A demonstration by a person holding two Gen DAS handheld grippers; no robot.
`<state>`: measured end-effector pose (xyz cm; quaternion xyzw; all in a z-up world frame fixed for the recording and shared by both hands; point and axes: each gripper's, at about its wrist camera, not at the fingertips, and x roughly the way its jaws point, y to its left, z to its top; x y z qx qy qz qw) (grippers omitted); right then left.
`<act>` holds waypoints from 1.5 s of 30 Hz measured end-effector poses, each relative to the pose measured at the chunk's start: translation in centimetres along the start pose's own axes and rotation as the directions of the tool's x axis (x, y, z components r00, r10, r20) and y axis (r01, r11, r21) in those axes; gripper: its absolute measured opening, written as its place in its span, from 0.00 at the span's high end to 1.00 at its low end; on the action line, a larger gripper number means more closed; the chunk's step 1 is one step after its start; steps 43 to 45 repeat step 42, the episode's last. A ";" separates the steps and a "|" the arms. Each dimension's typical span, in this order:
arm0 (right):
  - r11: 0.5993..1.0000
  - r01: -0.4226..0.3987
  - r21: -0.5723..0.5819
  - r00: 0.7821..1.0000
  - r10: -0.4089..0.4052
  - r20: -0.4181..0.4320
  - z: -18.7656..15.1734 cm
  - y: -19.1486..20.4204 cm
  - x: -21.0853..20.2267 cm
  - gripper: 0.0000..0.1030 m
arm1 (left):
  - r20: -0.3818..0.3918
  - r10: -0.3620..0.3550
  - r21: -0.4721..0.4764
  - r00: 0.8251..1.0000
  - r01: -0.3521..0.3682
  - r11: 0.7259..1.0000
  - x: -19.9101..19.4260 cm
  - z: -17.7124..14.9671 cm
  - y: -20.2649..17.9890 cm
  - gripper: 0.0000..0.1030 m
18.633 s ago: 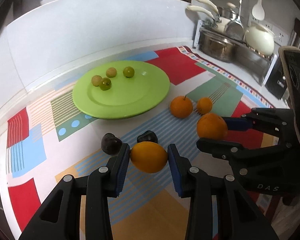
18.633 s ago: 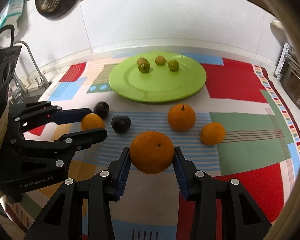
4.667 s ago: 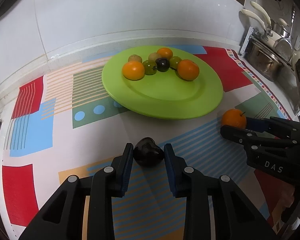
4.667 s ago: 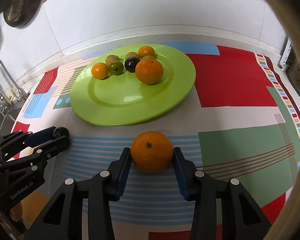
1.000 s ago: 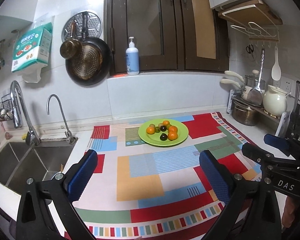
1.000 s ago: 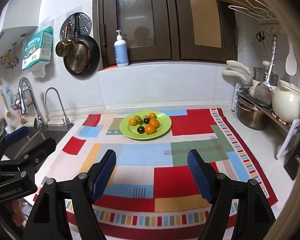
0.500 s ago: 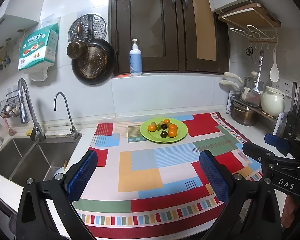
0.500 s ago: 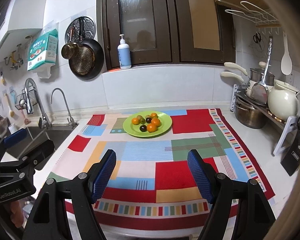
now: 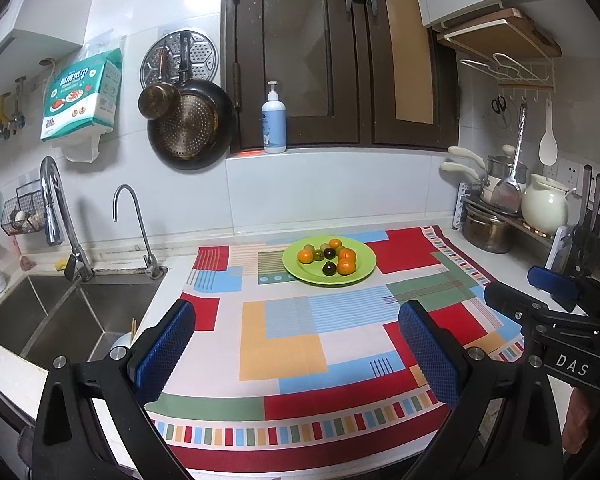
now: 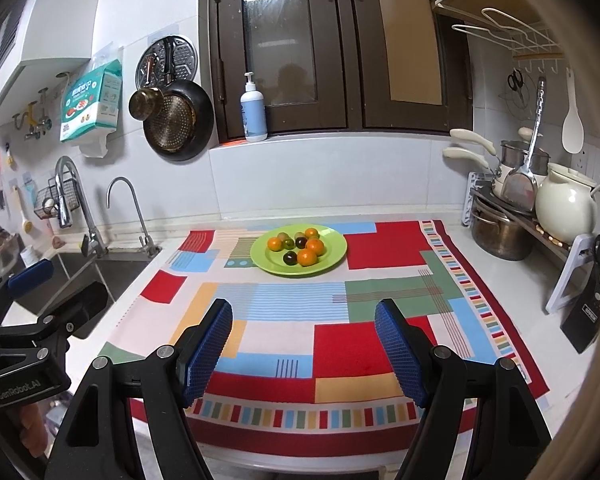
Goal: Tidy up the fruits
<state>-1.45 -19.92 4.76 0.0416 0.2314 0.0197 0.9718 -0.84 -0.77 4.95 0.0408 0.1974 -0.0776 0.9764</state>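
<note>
Both grippers hang wide open with nothing between the blue pads, the left gripper [image 9: 296, 344] and the right gripper [image 10: 303, 344]. Far ahead of them, on the colourful cloth [image 10: 340, 344], the green plate [image 10: 332, 258] carries the fruits [image 10: 300, 247]: orange, dark and greenish ones, close together.

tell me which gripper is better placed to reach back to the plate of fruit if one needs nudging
Right, marginally. The green plate sits nearly centred ahead of the open right gripper; the open left gripper sees it slightly right of centre. Both are far back.

Both tongs, left tongs [image 9: 296, 346] and right tongs [image 10: 303, 346], are black plastic with silver screws and blue textured pads [image 9: 428, 354]; white lettering marks them.
</note>
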 end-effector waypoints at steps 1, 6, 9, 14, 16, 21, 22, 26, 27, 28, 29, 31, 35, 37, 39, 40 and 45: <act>1.000 0.000 0.000 1.000 0.000 0.000 0.0 0.0 0.0 0.28 | 0.000 0.000 0.001 1.000 0.000 1.000 -0.1 0.0 0.0 0.00; 1.000 -0.004 -0.003 1.000 0.004 0.000 0.0 -0.2 0.0 0.28 | -0.006 -0.006 0.000 1.000 0.006 1.000 0.0 0.1 0.1 0.00; 1.000 -0.005 -0.003 1.000 0.005 -0.004 0.1 -0.1 0.1 0.28 | -0.010 -0.013 0.003 1.000 0.013 1.000 0.2 0.2 0.1 0.00; 1.000 -0.004 -0.001 1.000 0.004 -0.010 0.2 0.1 0.4 0.28 | -0.015 -0.022 0.001 1.000 0.022 1.000 0.8 0.4 0.1 0.00; 1.000 -0.001 0.001 1.000 0.001 -0.012 0.3 0.1 0.6 0.28 | -0.014 -0.022 0.002 1.000 0.022 1.000 0.9 0.4 0.0 0.00; 1.000 0.003 0.005 1.000 -0.003 -0.015 0.4 0.2 0.9 0.28 | -0.012 -0.023 0.007 1.000 0.023 1.000 1.3 0.5 -0.1 0.00; 1.000 0.003 0.005 1.000 -0.003 -0.015 0.4 0.2 0.9 0.28 | -0.013 -0.023 0.007 1.000 0.023 1.000 1.3 0.5 -0.1 0.00; 1.000 0.006 0.011 1.000 -0.005 -0.018 0.5 0.2 1.2 0.28 | -0.017 -0.030 0.006 0.999 0.030 1.000 1.6 0.5 -0.2 0.00; 1.000 0.005 0.011 1.000 -0.005 -0.018 0.5 0.2 1.2 0.28 | -0.015 -0.030 0.005 0.999 0.030 1.000 1.6 0.6 -0.2 0.00; 1.000 0.005 0.011 1.000 -0.005 -0.018 0.5 0.2 1.3 0.28 | -0.015 -0.029 0.005 0.999 0.029 1.000 1.7 0.6 -0.2 0.00; 1.000 0.005 0.013 1.000 -0.005 -0.019 0.5 0.2 1.2 0.28 | -0.015 -0.029 0.006 0.999 0.029 1.000 1.7 0.6 -0.2 0.00; 1.000 0.005 0.015 1.000 -0.005 -0.020 0.4 0.1 1.4 0.28 | -0.016 -0.029 0.004 0.999 0.029 1.000 1.8 0.6 -0.2 0.00; 1.000 0.002 0.016 1.000 -0.002 -0.024 0.4 0.0 1.6 0.28 | -0.019 -0.028 0.002 0.999 0.028 1.000 1.8 0.5 -0.1 0.00; 1.000 -0.001 0.016 1.000 0.001 -0.026 0.4 0.0 1.7 0.28 | -0.020 -0.024 0.000 1.000 0.024 1.000 1.9 0.5 0.0 0.00; 1.000 0.000 0.016 1.000 0.000 -0.026 0.4 0.1 1.8 0.28 | -0.020 -0.023 -0.002 1.000 0.023 1.000 2.0 0.5 0.0 0.00; 1.000 -0.001 0.015 1.000 0.002 -0.027 0.4 0.1 1.8 0.28 | -0.021 -0.023 -0.003 1.000 0.023 1.000 2.0 0.5 0.1 0.00; 1.000 -0.002 0.015 1.000 0.003 -0.028 0.3 0.1 1.8 0.28 | -0.025 -0.023 -0.006 0.999 0.023 1.000 2.0 0.4 0.1 0.00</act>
